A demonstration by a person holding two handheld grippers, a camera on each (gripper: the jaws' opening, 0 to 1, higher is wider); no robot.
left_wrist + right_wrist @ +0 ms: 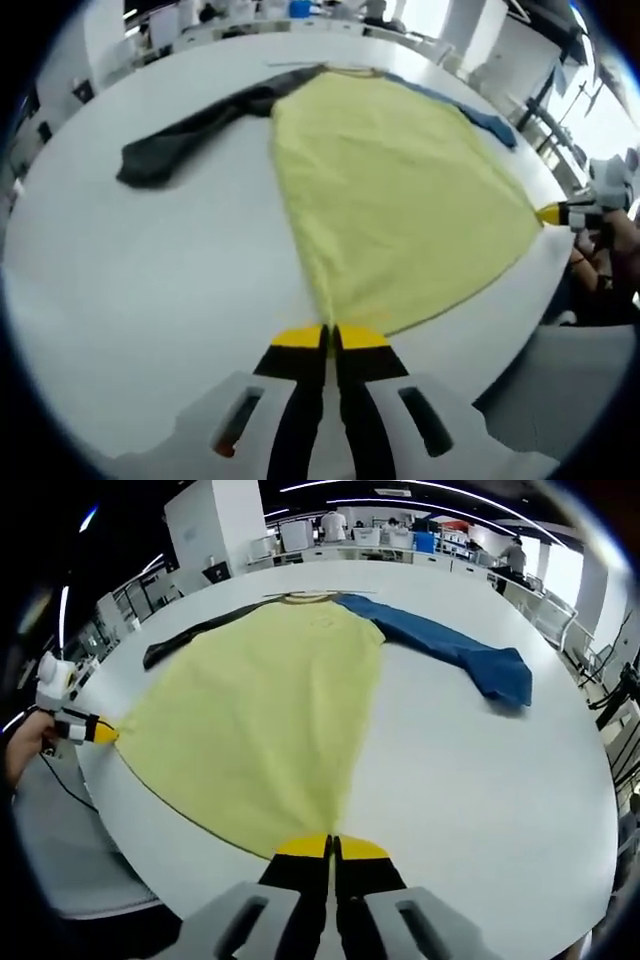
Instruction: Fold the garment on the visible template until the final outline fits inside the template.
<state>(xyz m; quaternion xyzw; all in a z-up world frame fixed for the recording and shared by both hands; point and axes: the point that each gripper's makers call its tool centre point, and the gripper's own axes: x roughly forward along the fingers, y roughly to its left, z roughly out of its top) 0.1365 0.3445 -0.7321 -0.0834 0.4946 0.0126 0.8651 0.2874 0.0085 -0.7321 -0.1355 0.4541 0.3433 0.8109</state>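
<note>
Yellow cloth shirt (400, 200) with one grey sleeve (190, 135) and one blue sleeve (460, 650) is lying on the white table (480, 780). Left gripper (330, 338) and right gripper (333, 846) are each pinching a hem corner tight.

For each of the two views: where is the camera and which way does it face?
Left gripper view: rides the left gripper, shut on the yellow garment hem, facing across the table; the right gripper enters at right.
Right gripper view: rides the right gripper, shut on the hem; a hand holds the other gripper.
Shared: garment, dark sleeve, blue sleeve.
</note>
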